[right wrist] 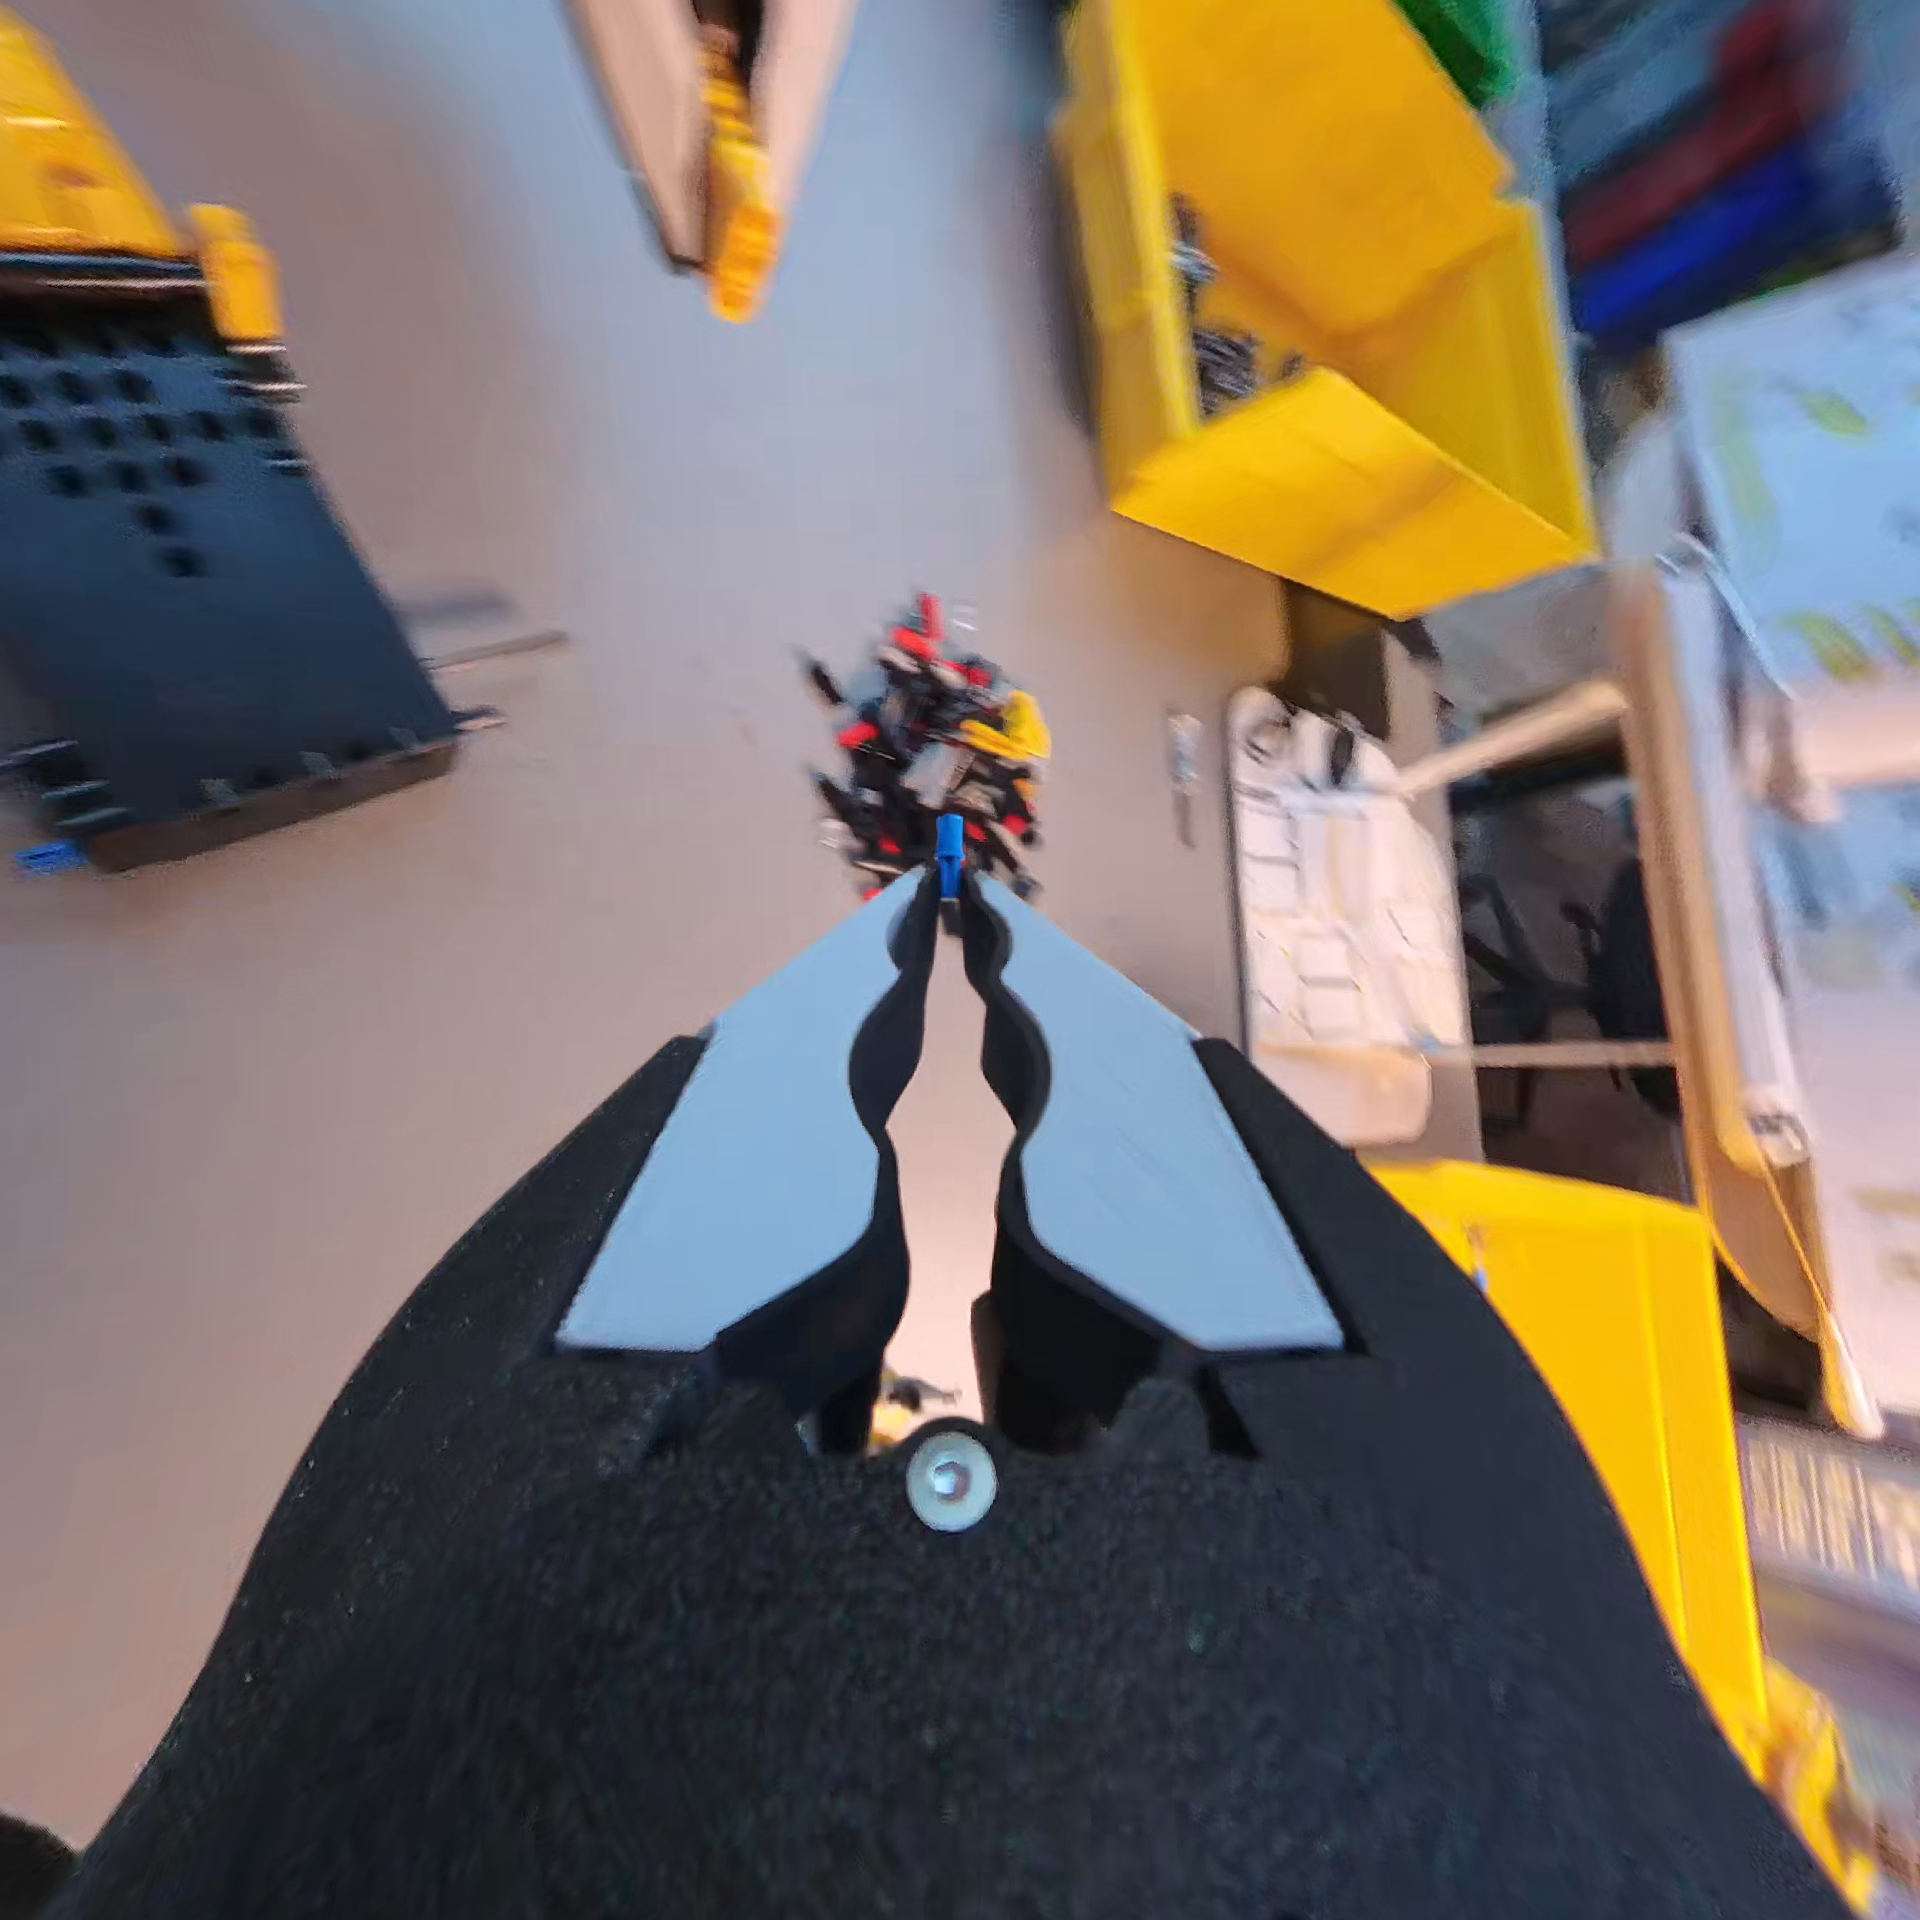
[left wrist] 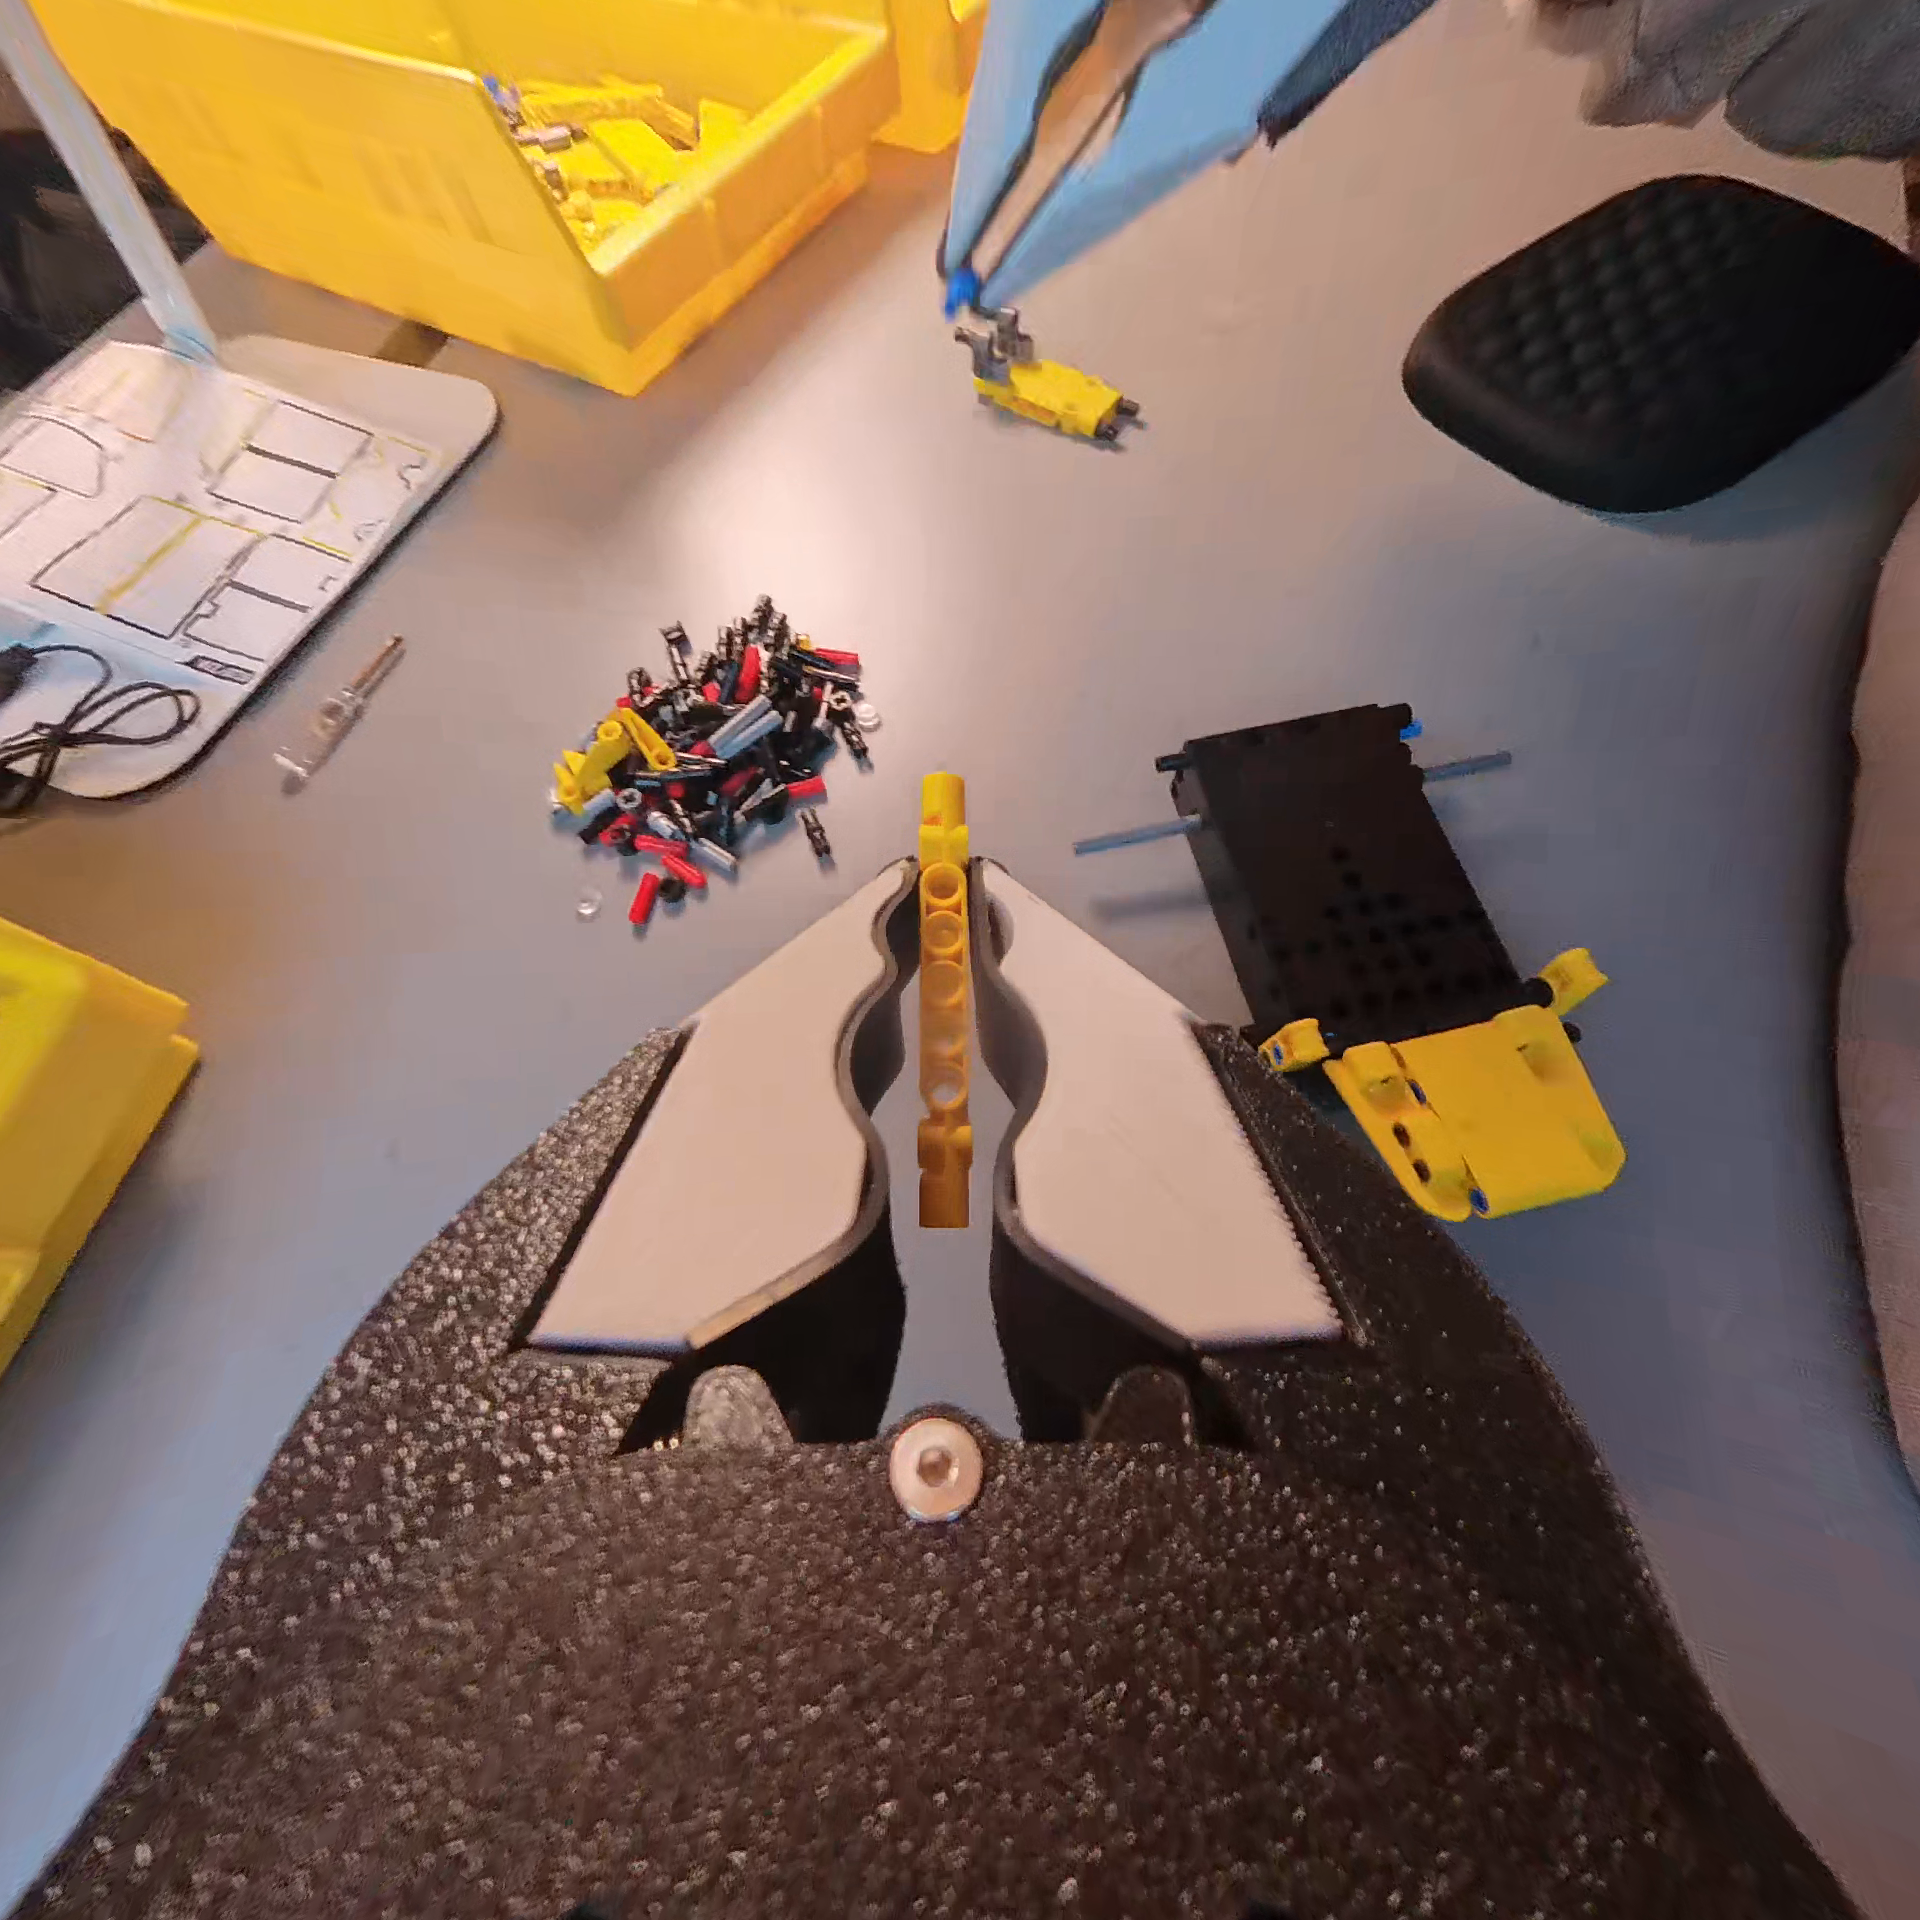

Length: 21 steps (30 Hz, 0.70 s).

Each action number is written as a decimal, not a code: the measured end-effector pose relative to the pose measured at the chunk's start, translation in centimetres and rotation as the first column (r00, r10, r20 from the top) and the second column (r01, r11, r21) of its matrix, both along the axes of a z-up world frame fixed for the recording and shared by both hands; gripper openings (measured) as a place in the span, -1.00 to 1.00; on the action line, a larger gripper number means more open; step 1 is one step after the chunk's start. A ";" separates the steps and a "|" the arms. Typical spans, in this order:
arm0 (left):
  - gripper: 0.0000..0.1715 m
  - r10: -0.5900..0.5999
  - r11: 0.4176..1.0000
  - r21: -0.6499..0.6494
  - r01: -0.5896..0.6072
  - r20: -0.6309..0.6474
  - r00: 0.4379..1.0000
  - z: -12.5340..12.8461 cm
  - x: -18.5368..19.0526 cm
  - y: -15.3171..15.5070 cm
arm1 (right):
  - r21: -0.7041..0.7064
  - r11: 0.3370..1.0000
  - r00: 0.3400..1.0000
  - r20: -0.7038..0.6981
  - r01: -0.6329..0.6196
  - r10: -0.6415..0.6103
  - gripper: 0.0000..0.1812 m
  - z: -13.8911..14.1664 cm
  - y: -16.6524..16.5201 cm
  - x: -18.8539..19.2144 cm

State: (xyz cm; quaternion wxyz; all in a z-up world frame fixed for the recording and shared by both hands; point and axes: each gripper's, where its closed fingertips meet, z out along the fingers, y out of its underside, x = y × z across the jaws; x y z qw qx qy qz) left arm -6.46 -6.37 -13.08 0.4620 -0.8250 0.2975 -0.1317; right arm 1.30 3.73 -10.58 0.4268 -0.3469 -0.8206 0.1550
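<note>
in the left wrist view, the left tongs (left wrist: 945, 883) are clamped on a long yellow beam (left wrist: 943, 997) with a row of holes; the beam lies along the gap between the two fingers and its far end sticks out past the tips, above the grey surface (left wrist: 1039, 582). just beyond the tips, to the left, lies a pile of small parts (left wrist: 717, 748) in black, red and grey. to the right a black and yellow assembly (left wrist: 1382, 935) rests on the surface. farther off the right tongs (left wrist: 971, 286) come down from the top, just above a small yellow and grey piece (left wrist: 1049, 384). a yellow bin (left wrist: 436, 166) stands at the upper left. in the right wrist view, which is blurred, the right tongs (right wrist: 948, 883) are clamped on a small blue pin (right wrist: 948, 844) at the very tips. the pile of small parts (right wrist: 935, 748) is right behind it, the black and yellow assembly (right wrist: 177, 540) is at the left, and the left tongs (right wrist: 727, 156) with the yellow beam (right wrist: 740, 239) show at the top.
</note>
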 end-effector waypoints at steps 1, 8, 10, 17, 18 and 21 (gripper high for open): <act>-0.92 0.017 1.000 0.014 -0.018 0.034 0.999 0.2 -0.3 0.2 | -0.023 0.996 0.995 -0.060 0.081 -0.082 -0.97 1.2 2.1 0.5; -0.92 0.033 0.998 0.031 -0.047 0.355 0.934 2.0 -0.1 0.5 | -0.149 0.747 0.686 -0.312 0.647 -0.657 -0.96 10.6 23.3 11.4; -0.92 0.037 0.998 0.038 -0.054 0.352 0.935 2.0 -0.1 0.7 | -0.177 0.654 0.605 -0.262 0.736 -0.751 -0.96 10.2 28.4 14.5; -0.92 0.026 0.999 0.017 -0.035 0.366 0.930 1.0 0.9 0.5 | -0.273 0.431 0.430 -0.067 0.860 -0.901 -0.77 4.3 37.9 19.9; -0.92 0.018 0.999 0.020 -0.028 0.375 0.927 1.1 1.1 0.4 | -0.296 0.432 0.431 -0.074 0.852 -0.900 -0.70 4.1 38.0 19.8; -0.92 -0.002 0.999 0.043 -0.017 0.403 0.915 1.7 1.3 0.4 | -0.414 0.484 0.480 -0.121 0.771 -0.869 -0.21 5.1 36.3 17.9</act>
